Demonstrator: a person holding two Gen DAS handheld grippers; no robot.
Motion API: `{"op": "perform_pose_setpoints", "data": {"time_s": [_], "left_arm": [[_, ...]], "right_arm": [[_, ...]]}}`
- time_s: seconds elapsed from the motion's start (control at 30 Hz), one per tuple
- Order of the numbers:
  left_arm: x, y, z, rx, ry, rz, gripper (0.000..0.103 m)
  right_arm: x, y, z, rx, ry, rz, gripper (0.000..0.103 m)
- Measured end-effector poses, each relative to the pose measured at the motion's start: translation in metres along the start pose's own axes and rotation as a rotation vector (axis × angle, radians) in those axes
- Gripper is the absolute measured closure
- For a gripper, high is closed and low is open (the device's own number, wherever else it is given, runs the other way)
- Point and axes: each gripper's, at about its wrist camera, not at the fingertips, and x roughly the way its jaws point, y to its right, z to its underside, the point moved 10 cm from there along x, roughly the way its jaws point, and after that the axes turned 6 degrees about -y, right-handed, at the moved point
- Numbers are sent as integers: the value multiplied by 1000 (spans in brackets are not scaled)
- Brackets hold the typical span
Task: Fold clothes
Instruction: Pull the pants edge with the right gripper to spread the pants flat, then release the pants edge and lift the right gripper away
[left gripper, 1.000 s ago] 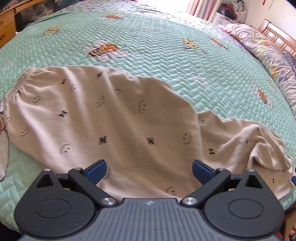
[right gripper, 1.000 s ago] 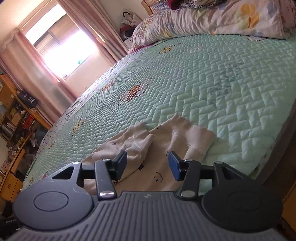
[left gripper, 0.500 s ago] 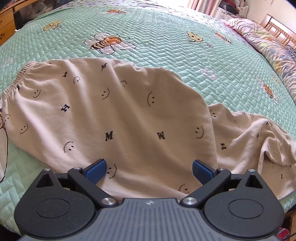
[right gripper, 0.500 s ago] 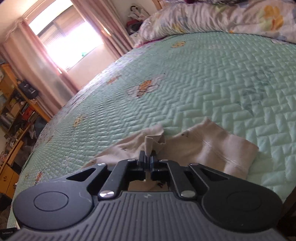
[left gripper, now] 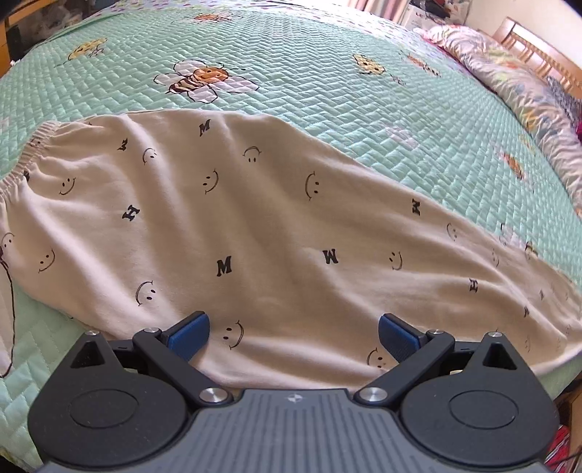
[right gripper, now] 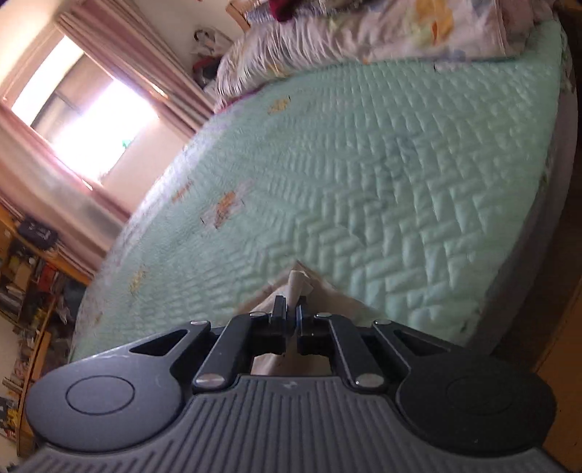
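Observation:
Cream trousers (left gripper: 254,218) printed with smiley faces and letters lie stretched across the green quilted bedspread (left gripper: 309,80). Their elastic waistband (left gripper: 32,152) is at the left. My left gripper (left gripper: 294,334) hovers open over the near edge of the trousers, its blue pads wide apart with nothing pinched. In the right wrist view, my right gripper (right gripper: 290,309) pinches the trouser leg end (right gripper: 296,282), which sticks up between the pads. Its jaws are opening a little, with the cloth still gripped.
A floral duvet (right gripper: 382,29) and pillows (left gripper: 509,72) lie at the head of the bed. The bed's edge (right gripper: 538,218) drops off at the right of the right wrist view. A curtained window (right gripper: 83,120) and cluttered shelves (right gripper: 22,291) stand beyond.
My right gripper shut on the leg end, then pulled it away and rolled. The bunched leg is now drawn out straight and flat. The left gripper stayed open, nearly still.

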Motion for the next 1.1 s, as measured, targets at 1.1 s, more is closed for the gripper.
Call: {"op": "perform_pose_setpoints", "data": {"time_s": [1.1], "left_arm": [[5, -2, 1, 23, -7, -57, 1]], "right_arm": [[18, 7, -8, -132, 92, -3, 99]]}}
